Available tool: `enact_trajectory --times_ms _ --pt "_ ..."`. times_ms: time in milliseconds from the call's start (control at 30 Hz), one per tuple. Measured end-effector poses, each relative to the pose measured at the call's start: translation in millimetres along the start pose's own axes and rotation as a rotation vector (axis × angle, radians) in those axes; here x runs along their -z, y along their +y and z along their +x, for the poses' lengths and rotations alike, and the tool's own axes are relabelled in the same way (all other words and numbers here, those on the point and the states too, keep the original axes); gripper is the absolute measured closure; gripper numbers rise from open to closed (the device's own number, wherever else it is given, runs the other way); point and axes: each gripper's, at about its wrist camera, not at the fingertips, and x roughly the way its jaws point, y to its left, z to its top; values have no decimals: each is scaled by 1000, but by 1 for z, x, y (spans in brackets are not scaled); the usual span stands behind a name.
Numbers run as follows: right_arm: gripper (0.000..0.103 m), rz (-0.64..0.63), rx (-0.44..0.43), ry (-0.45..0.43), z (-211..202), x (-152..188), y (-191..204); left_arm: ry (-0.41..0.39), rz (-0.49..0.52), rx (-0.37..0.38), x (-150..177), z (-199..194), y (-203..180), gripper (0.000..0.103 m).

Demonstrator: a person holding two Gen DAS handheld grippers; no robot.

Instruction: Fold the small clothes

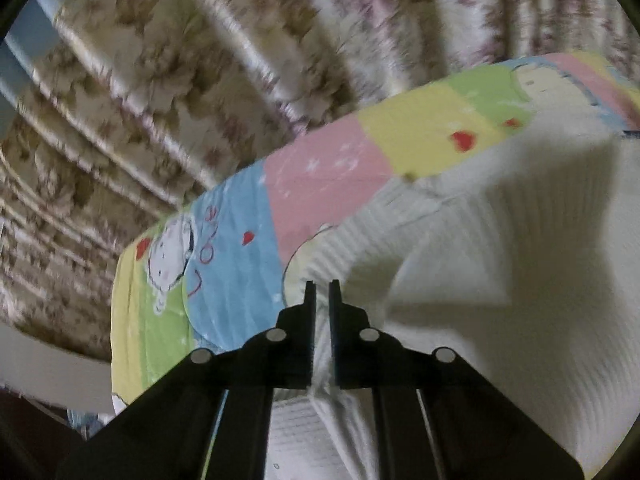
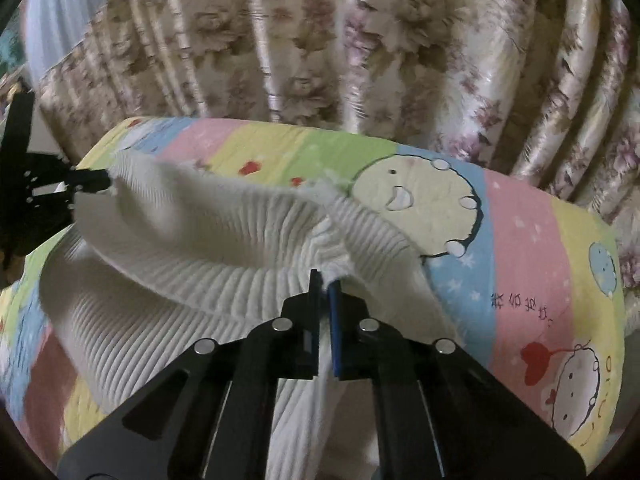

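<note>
A white ribbed knit garment [image 2: 192,236] lies partly lifted over a pastel cartoon quilt [image 2: 520,240]. My right gripper [image 2: 325,280] is shut on one bunched edge of the garment. My left gripper [image 1: 322,292] is shut on another edge of the same garment [image 1: 500,260], and it also shows at the far left of the right wrist view [image 2: 90,180]. The cloth hangs stretched between the two grippers, raised off the quilt [image 1: 320,184].
Floral beige and mauve curtains [image 2: 320,48] hang close behind the quilt-covered surface. The quilt's far edge [image 1: 248,168] drops off toward the curtains [image 1: 160,80]. A pale ledge [image 1: 48,372] shows at the lower left.
</note>
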Motion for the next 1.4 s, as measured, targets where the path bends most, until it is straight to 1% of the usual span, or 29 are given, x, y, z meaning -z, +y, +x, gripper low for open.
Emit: enact_trajectory --times_ms 67,100,133,167,200,233,267,300,367,433,500,533,567,600,667,733,767,800,900,933,967,1033,1100,1133,1167,1200,1267,1333,1400 --pt "98 25 15 38 16 -2 -5 25 -45 -21 6 2 11 92" --pt "95 32 27 51 23 -2 -8 26 -74 -11 12 -3 17 80" --pt "94 48 16 54 26 -2 -11 24 -95 -7 15 -6 22 48" --pt "91 70 -7 38 22 -2 -13 9 -133 -15 21 -15 33 34" --pt "81 98 -25 7 13 -2 -17 0 -150 -17 24 -20 39 27" --pt "72 117 -33 -17 4 -2 -19 -1 -182 -8 31 -27 49 27" --pt "57 134 -41 -39 -5 -1 -22 5 -198 3 33 -30 54 27" --pt "52 147 -43 -56 -13 1 -26 14 -223 16 38 -34 59 27" --pt "47 163 -24 -78 -30 5 -32 27 -270 41 47 -43 63 27" --pt "46 176 -6 -72 -37 13 -36 34 -299 105 55 -54 57 27" --pt "46 195 -18 -48 -38 23 -37 30 -285 139 58 -66 42 27" --pt "46 213 -44 -32 -38 31 -36 24 -269 132 58 -70 35 27" --pt "46 230 -70 -19 -38 36 -36 10 -240 100 59 -77 22 27" --pt "46 249 -92 -9 -38 42 -34 8 -225 86 60 -79 14 27" --pt "46 277 -117 11 -36 52 -29 33 -185 64 61 -74 -3 27" --pt "53 277 -119 17 -35 59 -22 61 -167 22 64 -66 -11 27" --pt "75 273 -119 21 -33 60 -19 65 -165 18 66 -63 -12 27" --pt "94 269 -106 20 -32 61 -17 67 -171 17 68 -60 -12 25" --pt "95 198 9 -48 -41 59 -13 66 -199 34 72 -56 -6 25" --pt "95 209 34 -74 -43 60 -20 67 -205 40 72 -55 -4 25" --pt "95 245 31 -80 -42 61 -29 67 -211 42 72 -55 -3 25" --pt "95 309 3 -50 -31 67 -47 69 -221 41 72 -55 0 25" --pt "95 326 -15 -39 -24 74 -53 67 -240 35 71 -60 4 25" --pt "94 328 -18 -41 -27 75 -52 59 -252 34 69 -64 7 26" --pt "86 329 -20 -43 -31 75 -50 51 -259 29 68 -67 9 26" --pt "72 331 -29 -54 -39 74 -47 37 -269 24 65 -72 12 26" --pt "62 320 -45 -75 -53 72 -42 20 -284 34 58 -75 14 26" --pt "60 293 -50 -99 -69 70 -31 20 -280 73 47 -74 11 26" --pt "56 252 -37 -110 -80 68 -17 30 -252 114 36 -68 0 26"
